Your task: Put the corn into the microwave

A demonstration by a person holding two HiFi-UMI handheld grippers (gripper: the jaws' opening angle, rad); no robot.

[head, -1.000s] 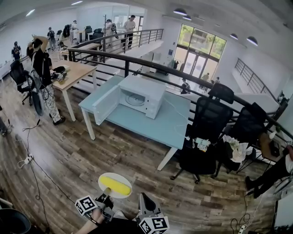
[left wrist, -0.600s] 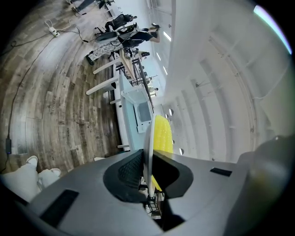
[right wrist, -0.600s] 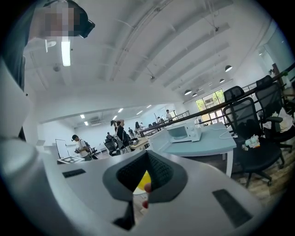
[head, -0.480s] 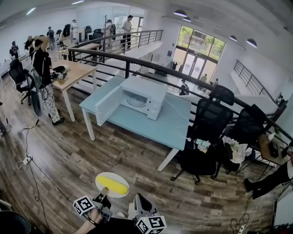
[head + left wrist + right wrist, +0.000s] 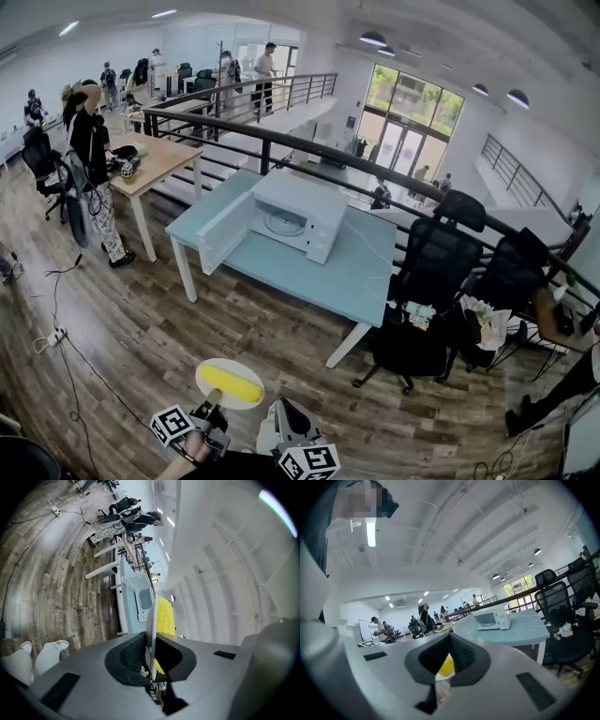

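A yellow corn cob (image 5: 230, 383) lies on a small white plate (image 5: 251, 370) at the bottom of the head view. My left gripper (image 5: 214, 406) is shut on the plate's near rim. In the left gripper view the plate (image 5: 151, 620) shows edge-on between the pads, with the corn (image 5: 165, 617) on its right face. My right gripper (image 5: 286, 413) is level beside the plate, shut with nothing held; its own view shows the jaws (image 5: 450, 641) meeting. The white microwave (image 5: 295, 214) stands on the light blue table (image 5: 356, 272) ahead, its door (image 5: 223, 231) swung open to the left.
Black office chairs (image 5: 429, 258) crowd the table's right end. A wooden desk (image 5: 150, 157) and a standing person (image 5: 90, 155) are at the left. A black railing (image 5: 309, 148) runs behind the table. Cables and a power strip (image 5: 49, 339) lie on the wood floor.
Both grippers and the plate with the corn have moved forward across the floor; the table and microwave sit slightly lower and nearer in the head view. The grip on the plate is unchanged.
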